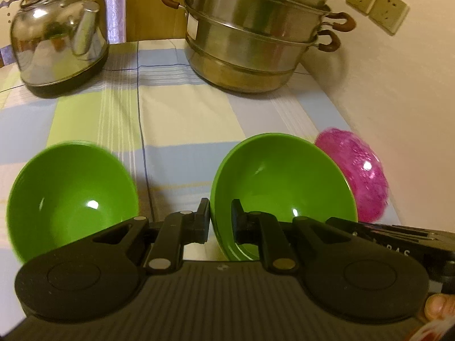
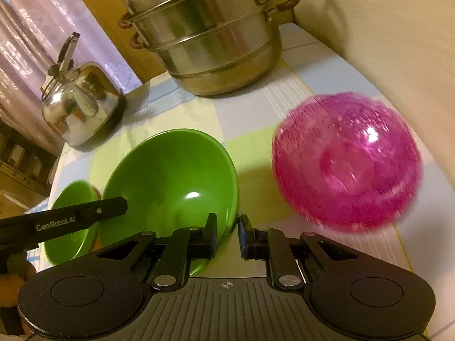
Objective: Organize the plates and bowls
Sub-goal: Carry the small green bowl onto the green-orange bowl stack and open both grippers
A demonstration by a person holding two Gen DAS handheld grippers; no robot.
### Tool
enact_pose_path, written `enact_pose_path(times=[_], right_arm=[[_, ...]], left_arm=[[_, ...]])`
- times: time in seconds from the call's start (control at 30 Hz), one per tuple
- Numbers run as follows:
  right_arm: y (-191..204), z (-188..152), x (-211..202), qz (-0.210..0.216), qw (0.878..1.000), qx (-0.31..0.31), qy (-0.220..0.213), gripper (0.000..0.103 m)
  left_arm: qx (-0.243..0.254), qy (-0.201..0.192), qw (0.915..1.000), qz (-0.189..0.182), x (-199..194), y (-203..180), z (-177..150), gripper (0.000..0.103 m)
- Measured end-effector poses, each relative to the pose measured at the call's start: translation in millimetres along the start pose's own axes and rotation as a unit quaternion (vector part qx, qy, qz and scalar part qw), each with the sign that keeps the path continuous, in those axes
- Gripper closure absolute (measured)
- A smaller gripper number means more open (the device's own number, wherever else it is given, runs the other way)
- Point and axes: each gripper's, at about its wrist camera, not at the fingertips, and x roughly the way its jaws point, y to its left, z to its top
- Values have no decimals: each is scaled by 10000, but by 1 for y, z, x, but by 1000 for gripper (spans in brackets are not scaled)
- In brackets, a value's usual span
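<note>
This is a home, most likely a dining corner or kitchen nook. A table covered with a checked cloth in pale blue, green and cream stands against a plain cream wall on the right. At its far side stand a tiered stainless steamer pot with brown handles and, to the left, a shiny metal kettle. Two wall sockets sit on the wall above the table. A sheer, patterned curtain hangs far left, beside a wooden panel.
</note>
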Motion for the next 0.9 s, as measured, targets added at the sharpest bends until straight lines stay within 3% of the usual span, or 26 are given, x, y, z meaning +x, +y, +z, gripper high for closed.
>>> enact_pose_path(times=[0.4,0.9], right_arm=[[20,-58,-50,153,9999,-25,22,88],[68,-92,-66,374,9984,-406,76,88]], left_arm=[[-211,-165,9996,59,-63,10,-61,90],[-525,-402,9976,225,-119,46,-95,90]])
